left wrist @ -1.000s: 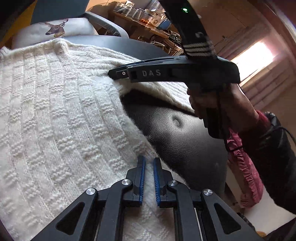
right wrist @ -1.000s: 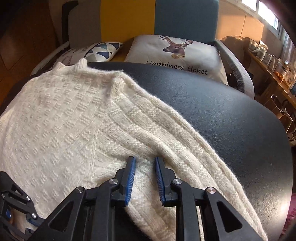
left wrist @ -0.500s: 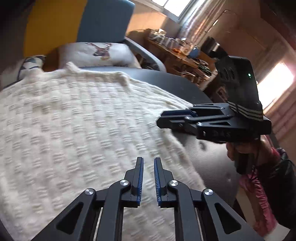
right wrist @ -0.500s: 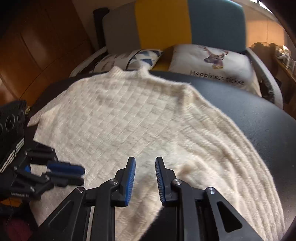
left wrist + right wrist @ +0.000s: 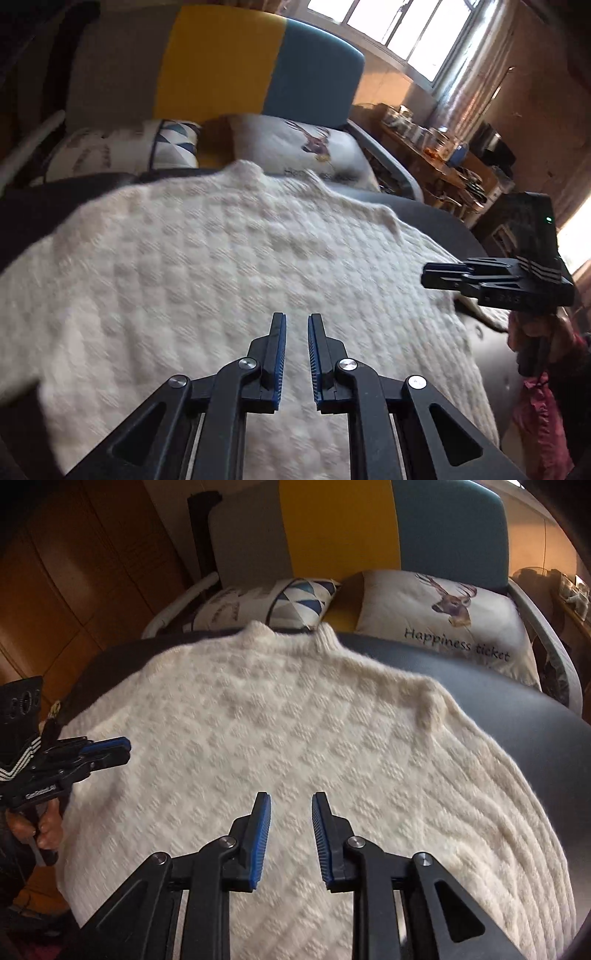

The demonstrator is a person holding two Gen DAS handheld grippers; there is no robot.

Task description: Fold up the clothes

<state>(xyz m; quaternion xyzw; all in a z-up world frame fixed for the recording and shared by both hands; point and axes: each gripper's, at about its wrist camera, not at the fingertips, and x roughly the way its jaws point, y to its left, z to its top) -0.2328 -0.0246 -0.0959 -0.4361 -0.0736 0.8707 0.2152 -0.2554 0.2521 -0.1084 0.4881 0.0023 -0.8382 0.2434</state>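
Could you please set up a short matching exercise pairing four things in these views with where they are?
Things:
1. white knitted sweater
2. deer cushion
3. triangle-pattern cushion
4. left tongs

Places:
A. at the sweater's left edge
B. spread flat on the dark table
C. on the sofa's blue side
D. behind the sweater's collar

Pairs: 1-B, 2-C, 3-D, 4-A

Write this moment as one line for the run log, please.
task: fold clothes | left tongs: open, empty, above sweater | right tongs: open, empty, above sweater | sweater: spread on dark table, collar toward cushions
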